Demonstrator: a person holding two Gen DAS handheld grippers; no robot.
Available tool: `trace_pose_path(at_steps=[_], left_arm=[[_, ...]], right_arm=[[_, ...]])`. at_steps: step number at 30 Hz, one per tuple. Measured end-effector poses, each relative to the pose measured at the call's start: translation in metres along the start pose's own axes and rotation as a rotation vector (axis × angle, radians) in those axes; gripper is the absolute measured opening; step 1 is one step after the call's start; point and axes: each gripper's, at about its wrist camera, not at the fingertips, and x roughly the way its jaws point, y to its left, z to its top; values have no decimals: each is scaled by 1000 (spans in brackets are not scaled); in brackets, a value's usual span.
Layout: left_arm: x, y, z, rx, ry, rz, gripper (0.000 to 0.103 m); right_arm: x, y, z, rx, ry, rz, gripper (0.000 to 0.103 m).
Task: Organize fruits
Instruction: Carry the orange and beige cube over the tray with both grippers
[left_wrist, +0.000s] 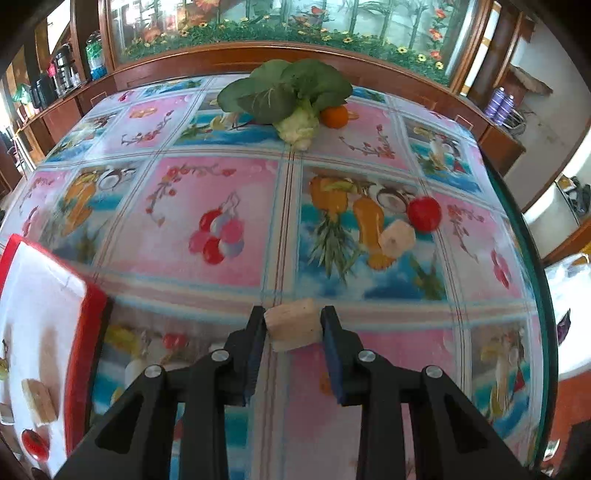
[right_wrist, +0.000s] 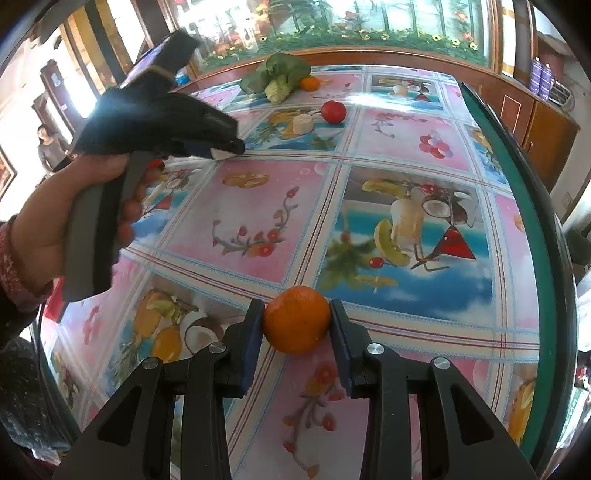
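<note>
Both grippers held fruit above the fruit-print tablecloth.

The left gripper (left_wrist: 293, 326) was clamped on a pale banana chunk (left_wrist: 294, 325), its blue pads touching both cut sides, just to the right of a red-rimmed white tray (left_wrist: 85, 325) that already carried a banana piece (left_wrist: 40, 400) and a tomato (left_wrist: 35, 445). The right gripper (right_wrist: 296, 319) was closed around a whole orange (right_wrist: 296, 319), pinched between its two pads over the table (right_wrist: 424, 147). Farther off, another banana chunk (left_wrist: 397, 238) lay touching a red tomato (left_wrist: 424, 213); at the far edge a second orange (left_wrist: 334, 116) sat against a leafy bok choy (left_wrist: 291, 96). In the right wrist view, the person's left hand (right_wrist: 55, 221) gripped the other tool's grey handle.
</note>
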Motion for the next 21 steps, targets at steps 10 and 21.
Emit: trace_pose_path(at_steps=[10, 21], left_arm=[[-46, 12, -72, 131, 22, -55, 33], [-80, 21, -123, 194, -9, -73, 33]], right_arm=[[-16, 3, -7, 21, -33, -31, 34], [-19, 31, -15, 27, -27, -45, 34]])
